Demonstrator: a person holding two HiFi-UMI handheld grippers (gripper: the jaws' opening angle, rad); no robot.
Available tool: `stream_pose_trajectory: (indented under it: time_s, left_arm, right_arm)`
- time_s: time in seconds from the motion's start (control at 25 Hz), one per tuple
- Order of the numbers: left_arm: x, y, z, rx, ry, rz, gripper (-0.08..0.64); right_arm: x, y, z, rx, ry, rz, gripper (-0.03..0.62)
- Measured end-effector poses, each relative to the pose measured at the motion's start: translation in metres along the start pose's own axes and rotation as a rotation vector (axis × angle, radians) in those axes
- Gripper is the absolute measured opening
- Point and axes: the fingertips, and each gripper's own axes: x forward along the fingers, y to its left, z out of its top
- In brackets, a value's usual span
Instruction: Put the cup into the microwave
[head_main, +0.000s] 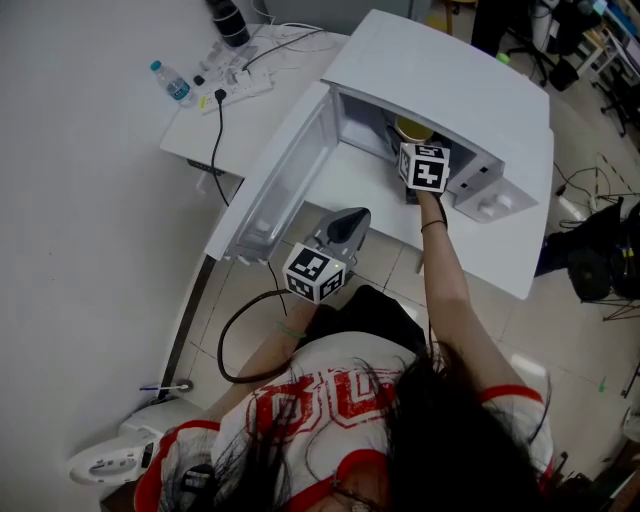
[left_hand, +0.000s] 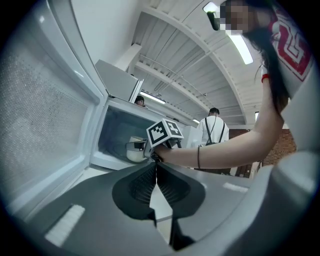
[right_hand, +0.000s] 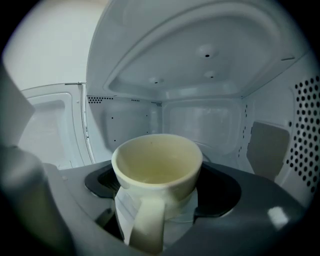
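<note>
head view: my right gripper (head_main: 414, 148) reaches into the open microwave (head_main: 455, 85), with the cup (head_main: 412, 129) at its tip just inside the opening. door (head_main: 272, 185) is swung wide to my left. left gripper (head_main: 345, 225) hangs in front of the bench (head_main: 250, 125), clear of the door, not involved.

left gripper view: left jaws clenched on nothing, pads meeting. cup sits low in the cavity, at or just above the floor; can't tell contact.

right gripper view: right jaws clamped on the cup body, one each side. handle points back at me, cup upright, looks empty. cavity walls well apart from it on both sides.

step in hand is the set-down, i think. lower straight until the base bears on the floor, hold it level, release slowly, then back out along the entry line so the jaws don't catch the handle or drag the cup.
</note>
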Motion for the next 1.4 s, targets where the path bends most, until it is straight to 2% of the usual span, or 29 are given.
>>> stream_pose_trajectory:
  time_s: [0.28, 0.52, 0.96, 1.4]
  left_arm:
    - [-0.001, -0.001, 0.000, 0.003, -0.001, 0.005, -0.006]
    - [-0.001, 0.001, 0.000, 0.008, -0.002, 0.015, -0.006]
    - [0.000, 0.002, 0.000, 0.009, 0.003, 0.026, -0.006]
    - [-0.002, 0.000, 0.004, 0.016, -0.001, 0.029, -0.006]
  right_arm:
    - [0.008, -0.003, 0.003, 0.027, -0.024, 0.008, 0.443]
    - [0.010, -0.002, 0.005, 0.018, -0.071, 0.013, 0.445]
    - [0.014, -0.002, 0.007, -0.015, -0.091, 0.022, 0.445]
    - [-0.007, 0.002, 0.002, 0.019, -0.123, 0.010, 0.443]
